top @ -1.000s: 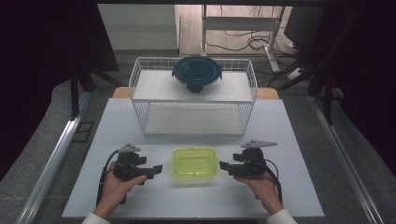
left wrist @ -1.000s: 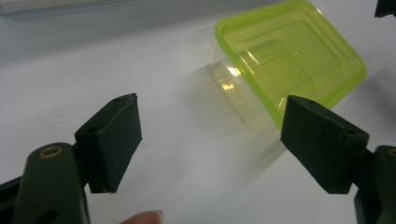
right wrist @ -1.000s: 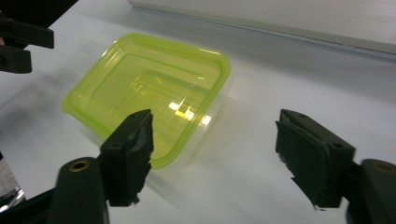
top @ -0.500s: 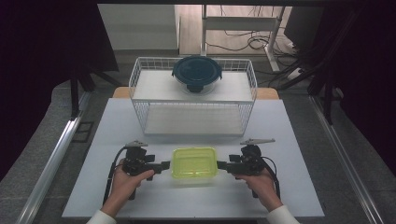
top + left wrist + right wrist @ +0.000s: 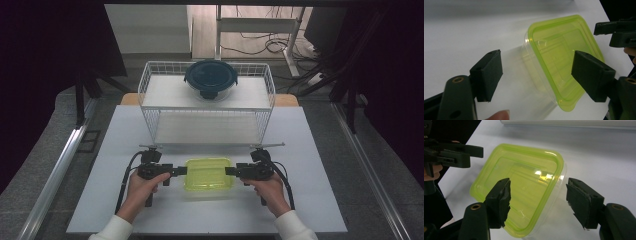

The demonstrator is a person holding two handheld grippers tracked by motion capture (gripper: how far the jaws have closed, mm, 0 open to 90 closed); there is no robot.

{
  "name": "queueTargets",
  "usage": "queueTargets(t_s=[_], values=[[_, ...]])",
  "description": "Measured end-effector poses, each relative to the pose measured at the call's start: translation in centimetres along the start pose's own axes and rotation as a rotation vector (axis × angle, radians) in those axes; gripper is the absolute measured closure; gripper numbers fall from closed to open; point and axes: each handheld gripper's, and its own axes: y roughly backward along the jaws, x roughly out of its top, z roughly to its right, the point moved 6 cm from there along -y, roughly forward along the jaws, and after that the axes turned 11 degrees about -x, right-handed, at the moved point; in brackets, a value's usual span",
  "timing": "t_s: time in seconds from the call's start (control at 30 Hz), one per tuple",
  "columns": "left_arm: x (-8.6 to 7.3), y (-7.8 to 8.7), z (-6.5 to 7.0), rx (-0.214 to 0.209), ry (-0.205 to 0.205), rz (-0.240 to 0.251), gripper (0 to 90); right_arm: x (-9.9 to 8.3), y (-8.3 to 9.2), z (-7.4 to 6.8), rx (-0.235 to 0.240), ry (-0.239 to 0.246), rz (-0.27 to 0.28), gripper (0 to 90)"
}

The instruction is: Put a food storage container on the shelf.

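A clear box with a yellow-green lid lies on the white table near its front. My left gripper is at the box's left end and my right gripper at its right end. In the left gripper view the box reaches in between the jaws of the left gripper, which stand apart from it. In the right gripper view a corner of the box sits between the spread jaws of the right gripper, with no pad pressing. Both pairs of jaws have just been closing.
A white wire rack stands behind the box, with a dark blue lidded bowl on its top shelf. Each gripper view shows the other gripper across the box. The table's front edge is just behind my hands.
Both hands have moved inward toward the box, and the jaw tips now reach its two ends. The box has not moved.
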Motion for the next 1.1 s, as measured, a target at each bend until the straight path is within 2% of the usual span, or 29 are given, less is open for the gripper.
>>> queueTargets(t_s=[0.2,0.33,0.57,0.7,0.77,0.83,0.97,1.03,1.1], values=[[-0.2,-0.1,-0.2,-0.018,0.01,0.003,30.1,0.0,0.1,0.5,0.003,-0.025,0.003,38.1],[-0.5,-0.5,0.0,-0.029,0.006,-0.017,31.6,-0.2,-0.1,0.6,0.005,-0.026,-0.015,39.5],[-0.8,-1.2,0.3,-0.075,0.011,-0.048,41.3,-0.6,-1.0,0.5,0.035,-0.036,-0.053,45.3],[-0.9,-1.4,0.4,-0.085,0.026,-0.055,46.8,-0.8,-1.5,0.8,0.051,-0.07,-0.068,51.3],[-1.0,-1.5,0.3,-0.077,0.033,-0.062,48.8,-0.9,-1.7,1.0,0.06,-0.087,-0.071,54.7],[-1.0,-1.6,0.3,-0.101,0.055,-0.058,54.0,-1.1,-1.8,1.0,0.071,-0.103,-0.083,61.2],[-1.1,-1.7,0.1,-0.081,0.065,-0.063,62.5,-1.3,-1.9,0.8,0.074,-0.098,-0.103,67.6],[-1.1,-1.8,0.1,-0.084,0.08,-0.058,69.2,-1.5,-1.9,0.7,0.087,-0.11,-0.103,70.4],[-1.1,-1.8,0.1,-0.078,0.096,-0.052,72.3,-1.5,-1.7,0.7,0.089,-0.124,-0.105,72.7]])
